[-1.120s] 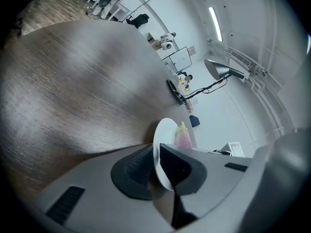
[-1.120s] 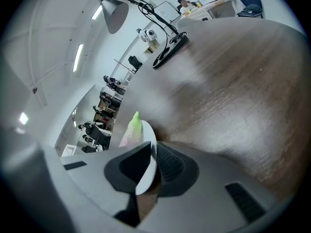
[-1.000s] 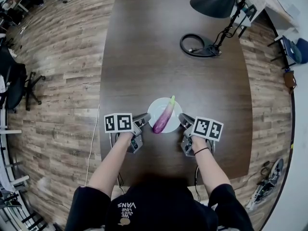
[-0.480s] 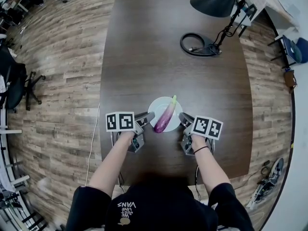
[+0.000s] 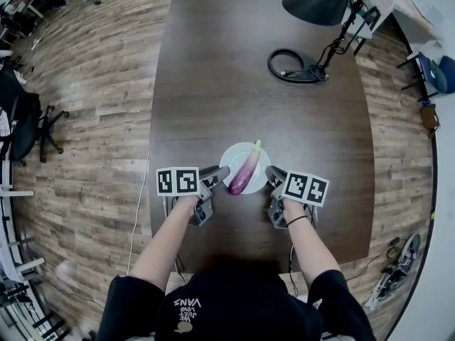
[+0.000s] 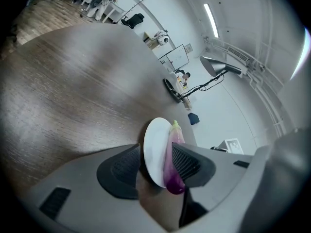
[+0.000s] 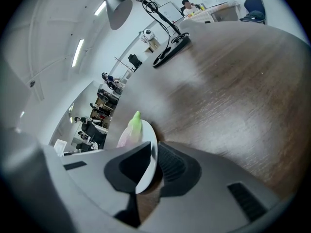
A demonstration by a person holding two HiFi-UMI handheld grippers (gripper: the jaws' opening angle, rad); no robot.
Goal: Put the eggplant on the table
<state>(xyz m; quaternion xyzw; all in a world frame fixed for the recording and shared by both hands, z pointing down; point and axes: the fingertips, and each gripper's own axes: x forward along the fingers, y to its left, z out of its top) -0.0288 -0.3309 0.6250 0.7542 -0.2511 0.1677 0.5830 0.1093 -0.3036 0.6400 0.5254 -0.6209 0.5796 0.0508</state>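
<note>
Left fingers [image 6: 121, 171] have just been opening and stand wide astride the plate's [image 5: 231, 159] edge, beside the eggplant's [image 5: 244, 174] purple end. Right fingers [image 7: 173, 167] pinch the plate's rim. Eggplant lies on the plate, not yet on the desk [image 5: 249, 69].

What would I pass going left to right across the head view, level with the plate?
Left gripper (jaws just opened, the plate and eggplant between them) → plate carrying the eggplant → right gripper.
</note>
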